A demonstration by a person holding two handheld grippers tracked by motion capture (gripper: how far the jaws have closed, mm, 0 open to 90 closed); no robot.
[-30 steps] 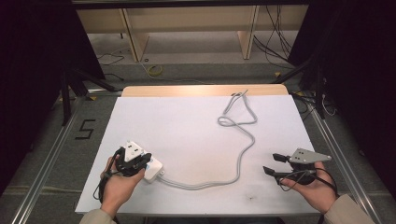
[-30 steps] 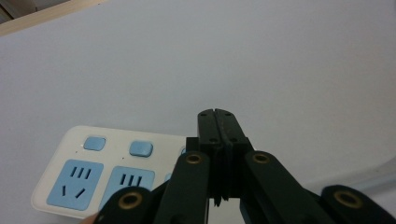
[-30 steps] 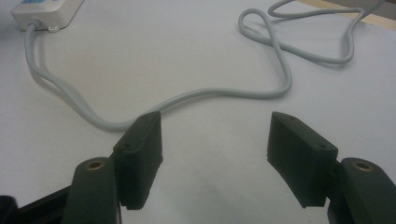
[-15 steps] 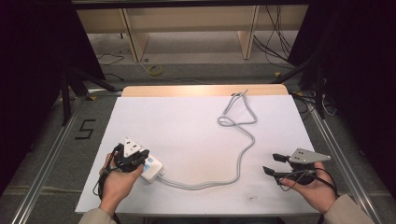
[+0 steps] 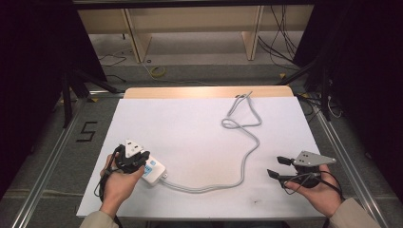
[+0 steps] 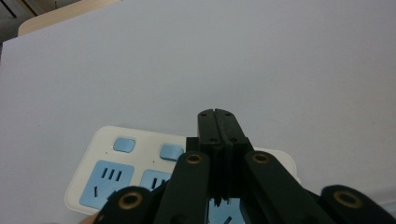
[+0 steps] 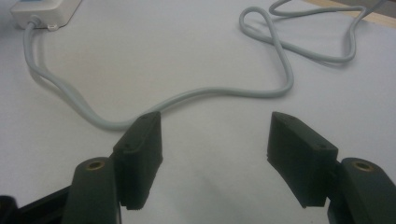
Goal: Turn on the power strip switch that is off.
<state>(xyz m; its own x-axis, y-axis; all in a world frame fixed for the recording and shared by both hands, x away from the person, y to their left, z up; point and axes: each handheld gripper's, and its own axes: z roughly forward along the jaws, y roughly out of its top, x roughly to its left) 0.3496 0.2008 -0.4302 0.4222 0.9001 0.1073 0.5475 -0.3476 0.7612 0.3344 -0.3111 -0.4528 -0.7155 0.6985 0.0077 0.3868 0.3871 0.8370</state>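
left gripper view: closed left hand-held gripper (image 6: 218, 116) hides part of power strip (image 6: 140, 161); right hand-held gripper (image 7: 215, 140) gapes.

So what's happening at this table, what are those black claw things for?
A person holds a two-jaw gripper in each hand over a white table. The left gripper, jaws shut together with nothing between them, sits over a white power strip with blue sockets. The strip's grey cable snakes across the table toward the far edge. The right gripper waits with jaws open, above bare tabletop near the cable, touching nothing.
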